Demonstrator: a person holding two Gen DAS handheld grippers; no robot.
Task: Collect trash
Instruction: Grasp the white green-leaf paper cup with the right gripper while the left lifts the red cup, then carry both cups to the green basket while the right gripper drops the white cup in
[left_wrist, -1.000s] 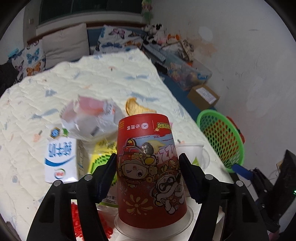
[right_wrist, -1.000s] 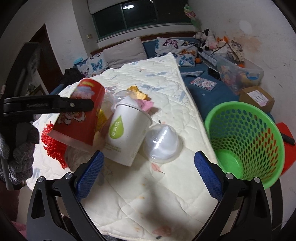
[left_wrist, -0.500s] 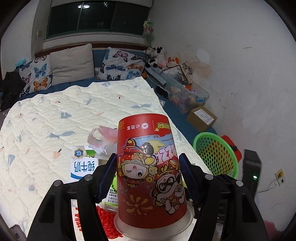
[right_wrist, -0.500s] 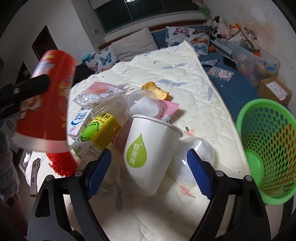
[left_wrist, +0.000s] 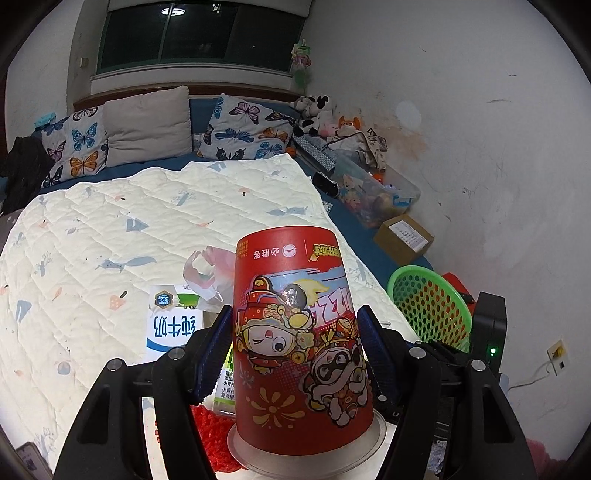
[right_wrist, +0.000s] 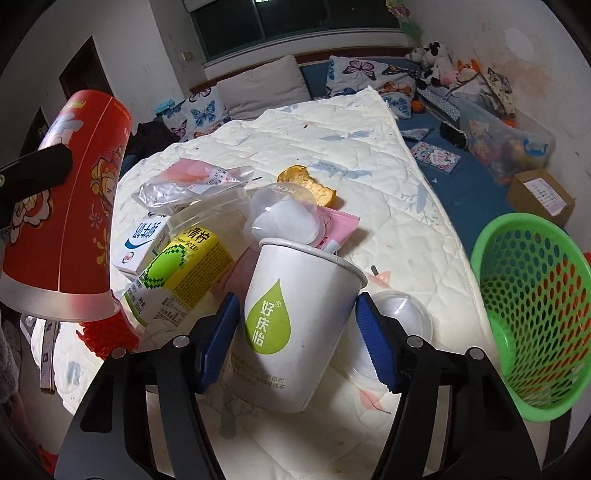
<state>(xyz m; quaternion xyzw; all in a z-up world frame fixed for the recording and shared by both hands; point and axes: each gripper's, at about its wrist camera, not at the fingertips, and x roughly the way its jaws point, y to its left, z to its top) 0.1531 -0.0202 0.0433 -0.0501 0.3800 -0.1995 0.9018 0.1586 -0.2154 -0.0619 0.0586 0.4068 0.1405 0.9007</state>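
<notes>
My left gripper (left_wrist: 295, 328) is shut on an upside-down red cartoon paper cup (left_wrist: 299, 343) with a clear lid, held in the air above the bed; the cup also shows at the left of the right wrist view (right_wrist: 70, 221). My right gripper (right_wrist: 299, 332) has its blue pads on both sides of a white paper cup (right_wrist: 295, 325) with a green drop logo, standing tilted on the quilt. I cannot tell if the pads press it. A green mesh basket (right_wrist: 535, 325) stands right of the bed, also seen in the left wrist view (left_wrist: 428, 306).
On the quilt (right_wrist: 369, 155) lie a yellow-green drink carton (right_wrist: 184, 266), a blue-white milk carton (right_wrist: 142, 240), a clear wrapper (right_wrist: 184, 184), a clear dome lid (right_wrist: 391, 325), a pink packet (right_wrist: 340, 225), a bitten biscuit (right_wrist: 306, 182) and red netting (right_wrist: 103, 336). Pillows at the back, boxes along the right wall.
My left gripper has lifted the red cup higher off the bed. My right gripper has moved in and closed around the white cup.
</notes>
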